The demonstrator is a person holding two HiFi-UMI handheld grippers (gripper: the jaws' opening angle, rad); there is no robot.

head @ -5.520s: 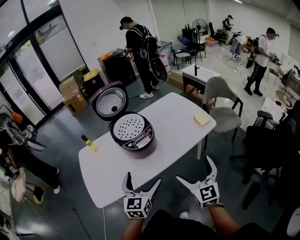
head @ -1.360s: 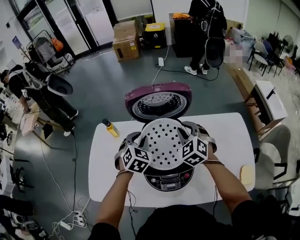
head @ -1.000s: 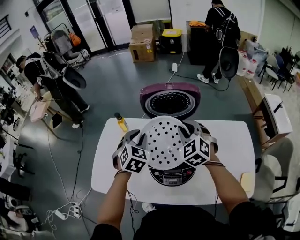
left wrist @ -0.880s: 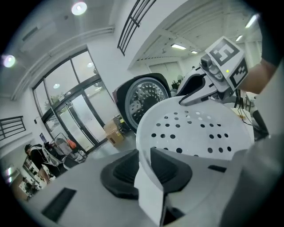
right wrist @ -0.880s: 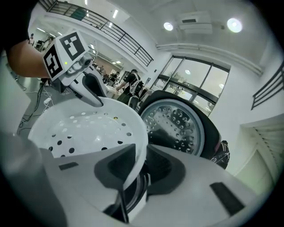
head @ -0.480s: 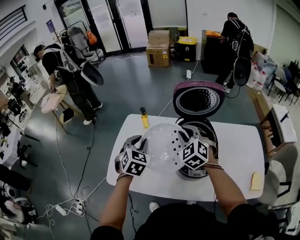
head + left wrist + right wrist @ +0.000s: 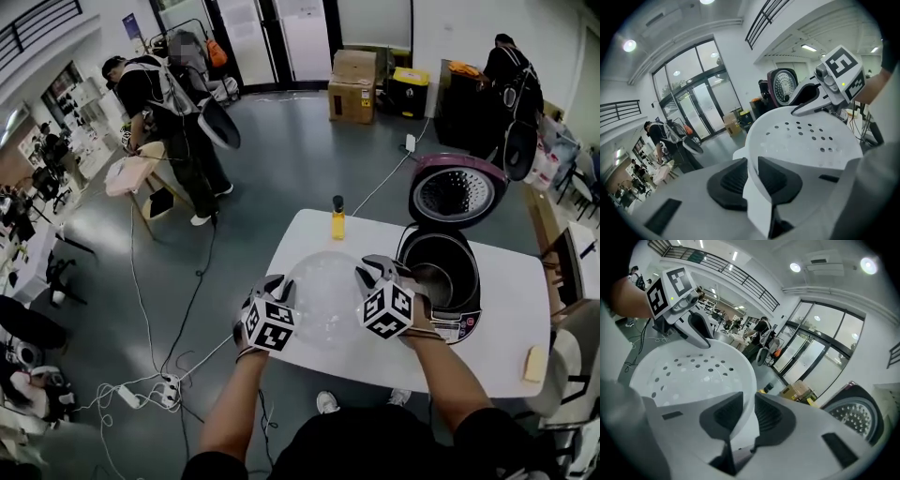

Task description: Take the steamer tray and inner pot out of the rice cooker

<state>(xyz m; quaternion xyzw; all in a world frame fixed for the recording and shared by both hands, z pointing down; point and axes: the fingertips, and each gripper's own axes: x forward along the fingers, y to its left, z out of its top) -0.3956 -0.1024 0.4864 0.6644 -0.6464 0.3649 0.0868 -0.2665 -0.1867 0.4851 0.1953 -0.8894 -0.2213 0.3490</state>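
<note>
Standing far left on the grey floor: a person in dark clothing, bent toward a small side table. Lower left, on the floor: white power strip with cables trailing from it.

Left gripper: jaws pinched on the left rim of the steamer tray. In the left gripper view, the rim wall passes between the dark pads, both pressed against it.

Steamer tray: white, round, perforated. Out of the cooker, carried between the two grippers over the left part of the white table.

Yellow bottle: upright, dark cap, at the table's far edge beyond the tray.

Right gripper: jaws pinched on the tray's right rim. In the right gripper view, the rim sits clamped between the pads.

Rice cooker: on the right part of the table, just right of the tray. Purple lid swung up and back.

Inner pot: metal, uncovered, seated in the cooker body.

Yellow sponge: flat, near the table's right edge.

Background, upper right: cardboard boxes; second person in dark clothing.
</note>
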